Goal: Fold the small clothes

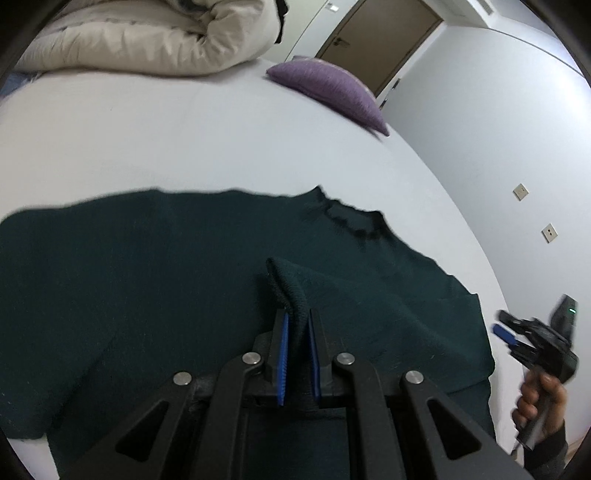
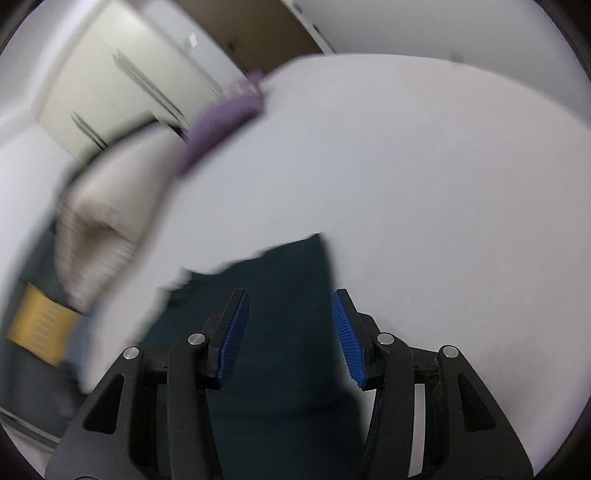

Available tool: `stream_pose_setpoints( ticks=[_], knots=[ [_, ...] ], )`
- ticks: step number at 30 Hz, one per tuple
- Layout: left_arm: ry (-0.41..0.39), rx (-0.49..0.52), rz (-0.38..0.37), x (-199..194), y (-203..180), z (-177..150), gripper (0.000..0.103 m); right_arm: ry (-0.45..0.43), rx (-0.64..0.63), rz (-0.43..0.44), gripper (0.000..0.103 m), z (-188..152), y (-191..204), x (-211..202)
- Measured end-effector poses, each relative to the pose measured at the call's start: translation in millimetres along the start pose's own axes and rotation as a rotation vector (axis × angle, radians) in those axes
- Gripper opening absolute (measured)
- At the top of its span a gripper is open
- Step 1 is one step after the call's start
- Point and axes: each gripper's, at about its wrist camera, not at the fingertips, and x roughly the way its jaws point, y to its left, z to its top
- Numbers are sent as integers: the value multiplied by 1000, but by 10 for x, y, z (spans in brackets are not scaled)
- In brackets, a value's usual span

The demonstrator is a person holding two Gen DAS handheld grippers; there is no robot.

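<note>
A dark green knit sweater (image 1: 147, 280) lies flat on the white bed (image 1: 184, 140), its collar (image 1: 351, 221) toward the right. My left gripper (image 1: 297, 317) is shut on the sweater's sleeve cuff (image 1: 286, 280), held folded over the body. My right gripper (image 2: 288, 306) is open and empty, hovering over a dark green part of the sweater (image 2: 280, 332); the view is blurred. The right gripper also shows in the left wrist view (image 1: 517, 332), held by a hand at the sweater's right edge.
A purple pillow (image 1: 332, 88) lies at the bed's far right edge. A cream duvet (image 1: 147, 33) is bundled at the far left. A door (image 1: 376, 37) and wall (image 1: 480, 110) stand beyond. A wardrobe (image 2: 122, 85) shows in the right wrist view.
</note>
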Motion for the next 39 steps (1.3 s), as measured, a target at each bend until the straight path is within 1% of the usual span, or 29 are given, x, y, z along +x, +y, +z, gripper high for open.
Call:
stream_pose_setpoints(
  ticks=[1,2,3,4,5,6,8,11,13,15,17,18,19,20,21,22,23,24,25,27,28,30,31,33,34,35,36,37,39],
  knots=[
    [6,-5,1,29,6,-7,11,41,-16,-17,46,42,11,163],
    [10,-6,1,38,18,-15,11,71,-47,-50,43,64,40,290],
    [11,-4,0,48,13,-20,11,77,-74,-69,40,53,48,351],
    [9,-2,1,68,-13,-17,11,67,-109,-94,28,55,70,403],
    [4,-2,-4,53,-15,-5,11,42,-139,-132,13,80,81,422],
    [-4,-1,-9,34,-29,7,11,32,-133,-135,7,62,32,401],
    [-18,11,-17,9,-75,28,11,1,-93,-110,6,117,-41,360],
    [-29,37,-3,12,-103,23,11,-51,-104,-104,5,134,-94,299],
    [1,30,17,145,-31,-25,11,-61,-97,-104,5,49,-138,255],
    [-13,37,15,176,18,-69,13,-53,-87,-112,5,8,-276,354],
    [-23,43,18,144,2,-73,14,-61,-29,-44,4,-8,-423,361],
    [-26,49,20,121,-5,-73,15,-62,-22,-28,4,-1,-430,343],
    [-28,49,20,119,-21,-78,16,-60,-25,-33,6,-2,-439,308],
    [-29,44,18,92,-9,-82,18,-60,-25,-48,11,0,-446,236],
    [-39,35,26,38,7,-91,20,-70,-17,-67,11,-6,-452,138],
    [-47,29,32,10,32,-85,26,-93,-16,-80,15,-23,-437,26],
    [-60,25,42,-39,34,-96,33,-124,-33,-85,15,-55,-386,-120],
    [-79,27,55,-92,30,-108,37,-143,-57,-79,15,-106,-309,-253],
    [-92,35,73,-128,21,-129,44,-152,-74,-64,15,-155,-237,-328],
    [-83,65,120,-101,-3,-175,45,-130,-144,-23,15,-306,-51,-385],
    [-71,76,135,-57,-2,-195,44,-104,-181,-28,15,-388,26,-343],
    [-66,89,154,-3,6,-199,44,-17,-231,-75,14,-553,55,-111],
    [-64,98,162,8,-7,-191,44,51,-241,-107,14,-636,-19,86],
    [-58,109,168,-17,-40,-172,44,-7,-252,-79,14,-671,-57,38],
    [-66,102,156,-101,-36,-170,44,-3,-232,-87,14,-644,-55,-23],
    [-82,94,146,-177,-44,-175,44,-14,-209,-88,15,-628,-37,-134],
    [-113,79,134,-342,-9,-192,45,-38,-208,-88,16,-630,-8,-239],
    [-129,67,127,-446,22,-211,47,-70,-218,-89,20,-642,36,-352],
    [-182,8,97,-782,160,-300,59,-158,-250,-74,36,-717,220,-654]
  ],
)
